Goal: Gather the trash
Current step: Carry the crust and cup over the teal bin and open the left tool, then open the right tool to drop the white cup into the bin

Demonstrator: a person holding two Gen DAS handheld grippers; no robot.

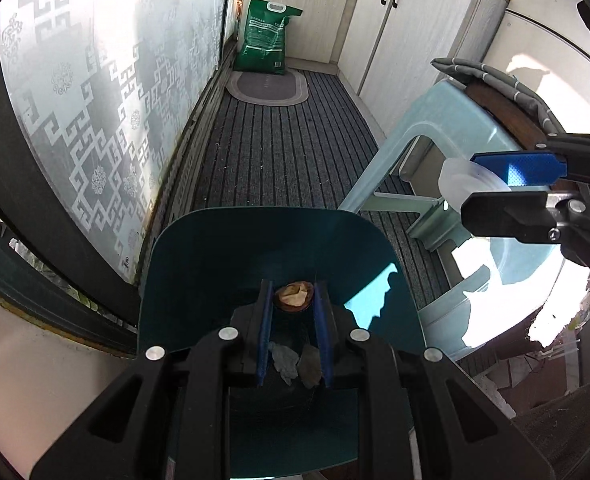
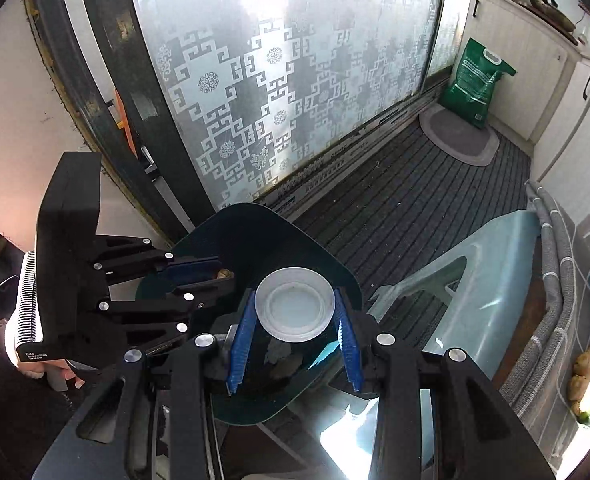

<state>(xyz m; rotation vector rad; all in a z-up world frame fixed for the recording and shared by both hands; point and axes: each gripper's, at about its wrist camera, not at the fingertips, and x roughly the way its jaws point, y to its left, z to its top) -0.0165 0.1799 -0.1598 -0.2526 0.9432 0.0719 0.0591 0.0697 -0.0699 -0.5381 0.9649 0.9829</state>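
My left gripper (image 1: 293, 292) is shut on a brown walnut-like shell (image 1: 294, 295), held over a dark teal tray (image 1: 223, 256). Two grey crumpled scraps (image 1: 295, 364) lie on the tray between my fingers. My right gripper (image 2: 295, 308) is shut on a translucent white plastic lid (image 2: 293, 306) above the same teal tray (image 2: 295, 236). In the left wrist view the right gripper (image 1: 491, 188) reaches in from the right with the lid (image 1: 461, 178). In the right wrist view the left gripper (image 2: 225, 274) is at the left, holding the shell (image 2: 223, 274).
A pale blue plastic stool (image 1: 451, 120) stands right of the tray, with grey folded cloth (image 1: 495, 76) behind it. A patterned frosted glass door (image 1: 95, 120) runs along the left. A green sack (image 1: 265, 36) and an oval mat (image 1: 267, 86) sit at the far end by white cabinets (image 1: 407, 28). Striped grey carpet (image 1: 279, 148) covers the floor.
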